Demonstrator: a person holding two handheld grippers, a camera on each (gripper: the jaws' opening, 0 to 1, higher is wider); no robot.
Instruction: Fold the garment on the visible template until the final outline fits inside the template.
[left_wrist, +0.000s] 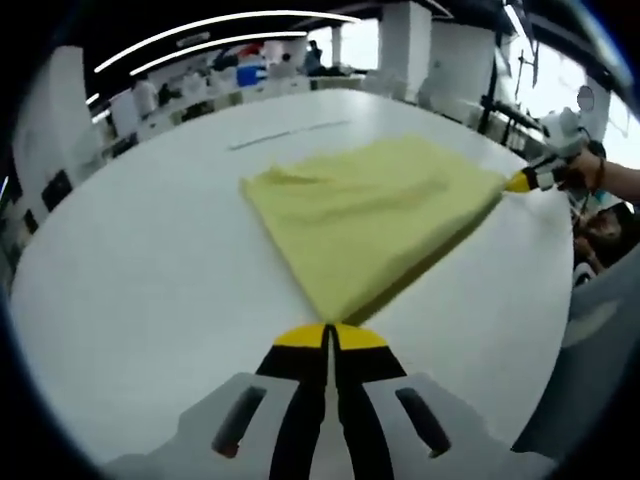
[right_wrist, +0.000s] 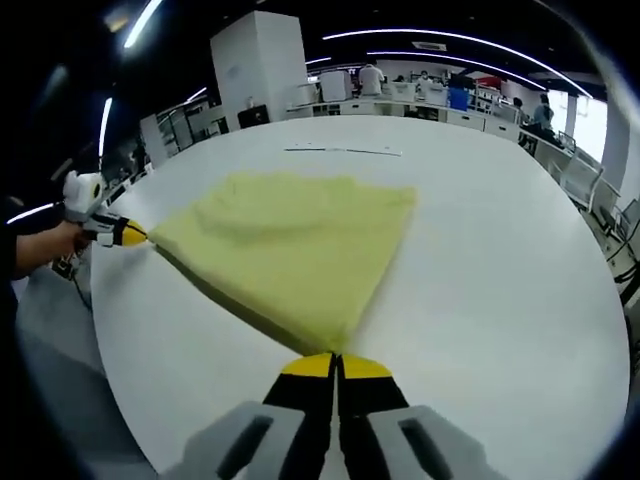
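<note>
So the yellow garment (left_wrist: 375, 215) is spread out on a big white counter (left_wrist: 150, 290), stretched into a sort of triangle between the two claws. In the left gripper view, the left claw (left_wrist: 331, 335) has its yellow-tipped jaws pressed together right on the near corner of the cloth, clamped on it. Over on the right side of that same view you can see the right claw (left_wrist: 522, 181) pinching the far corner, with a person's hand (left_wrist: 585, 175) behind it. Flip to the right gripper view and it's the mirror deal: the right claw (right_wrist: 336, 365) is closed tight on its near corner of the garment (right_wrist: 290, 240), and the left claw (right_wrist: 128, 234) is at the far left corner, held by a hand (right_wrist: 45, 245). The edge between the two pinched corners looks taut and slightly lifted off the counter (right_wrist: 500, 260), and the rest of the cloth lies a bit rumpled. There's a thin dark line (right_wrist: 345, 151) marked on the counter just past the cloth. The background is an office-type room with desks and a few people (right_wrist: 371, 78).
</note>
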